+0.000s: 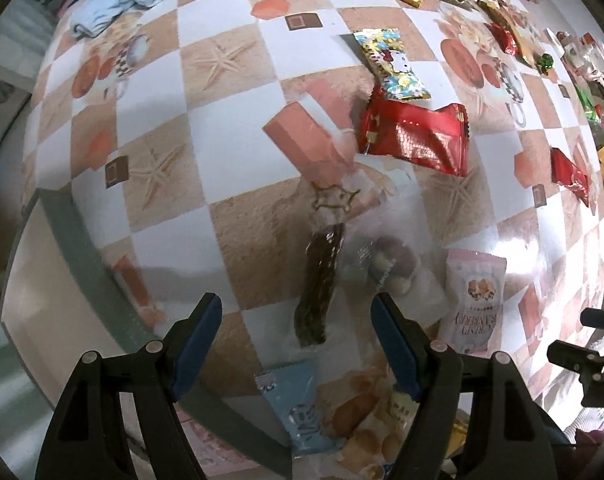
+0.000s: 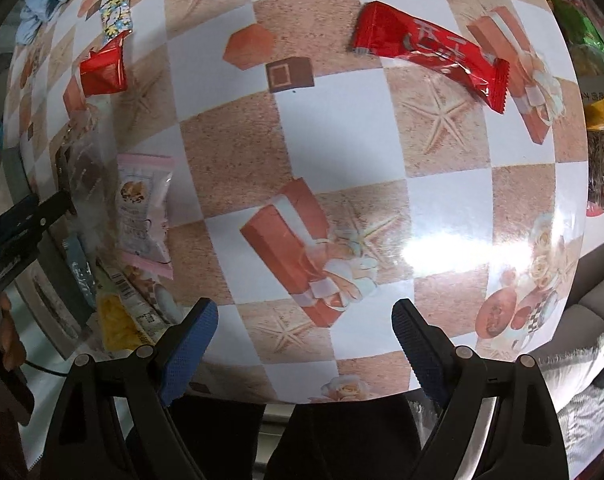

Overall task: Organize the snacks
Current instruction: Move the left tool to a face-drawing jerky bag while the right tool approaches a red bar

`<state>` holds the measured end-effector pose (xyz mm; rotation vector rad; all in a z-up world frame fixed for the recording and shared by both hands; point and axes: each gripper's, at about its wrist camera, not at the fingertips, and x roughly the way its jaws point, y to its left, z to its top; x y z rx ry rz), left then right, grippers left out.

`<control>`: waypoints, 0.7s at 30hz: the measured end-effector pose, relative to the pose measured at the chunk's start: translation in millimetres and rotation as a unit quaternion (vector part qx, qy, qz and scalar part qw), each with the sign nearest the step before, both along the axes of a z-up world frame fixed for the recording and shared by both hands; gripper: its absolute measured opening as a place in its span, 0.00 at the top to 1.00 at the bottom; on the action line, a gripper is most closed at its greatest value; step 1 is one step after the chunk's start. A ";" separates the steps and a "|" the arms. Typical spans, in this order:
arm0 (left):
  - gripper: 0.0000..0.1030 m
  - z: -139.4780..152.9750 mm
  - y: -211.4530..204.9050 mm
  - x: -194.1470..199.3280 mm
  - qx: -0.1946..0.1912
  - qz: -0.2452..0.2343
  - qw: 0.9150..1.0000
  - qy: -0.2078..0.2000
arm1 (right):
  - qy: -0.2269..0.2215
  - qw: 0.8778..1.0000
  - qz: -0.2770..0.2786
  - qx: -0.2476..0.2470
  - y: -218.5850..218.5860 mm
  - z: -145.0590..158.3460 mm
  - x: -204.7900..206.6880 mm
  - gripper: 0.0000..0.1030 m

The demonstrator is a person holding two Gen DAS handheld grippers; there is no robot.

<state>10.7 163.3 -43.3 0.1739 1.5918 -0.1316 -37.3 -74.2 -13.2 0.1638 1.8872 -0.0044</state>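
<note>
Left tool (image 1: 296, 316) wide open, empty, hovering over the dark bar (image 1: 319, 286) in a clear wrapper on the worktop (image 1: 238, 128). Right tool (image 2: 305, 324) also wide, empty, over bare worktop. Bar looks light, semi-stiff, film slippery. Pinch mid-length across the narrow width, gently; likely crushable.

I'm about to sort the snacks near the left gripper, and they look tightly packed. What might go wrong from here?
1. The left gripper is open over a dark snack bar in clear wrap, right beside a clear candy bag; closing may catch both.
2. Glossy wrappers like the pink packet could slip from the fingers.
3. The blue packet lies near the table edge; a nudge might drop it.
</note>
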 end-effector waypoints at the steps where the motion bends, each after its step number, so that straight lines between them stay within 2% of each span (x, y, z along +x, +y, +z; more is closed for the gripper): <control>1: 0.22 -1.7 -0.8 1.2 0.003 0.001 1.000 0.000 | 0.000 1.000 0.001 0.000 0.0 0.0 -0.2 0.13; 9: 0.22 -20.1 -4.0 11.7 0.021 0.013 1.000 0.010 | -0.003 1.000 -0.006 -0.006 -20.1 2.2 4.3 0.13; 14: 0.22 -34.3 -10.0 23.5 0.034 0.017 0.999 0.018 | -0.025 0.999 0.017 -0.042 -43.4 -2.1 28.1 0.13; 18: 0.22 -33.9 -12.0 24.3 0.041 0.017 0.999 0.012 | -0.058 0.993 0.069 -0.079 -60.2 3.8 50.8 0.13; 21: 0.22 -25.9 -17.3 23.2 0.037 0.019 0.999 0.004 | -0.076 0.981 0.145 -0.101 -65.3 2.0 66.2 0.13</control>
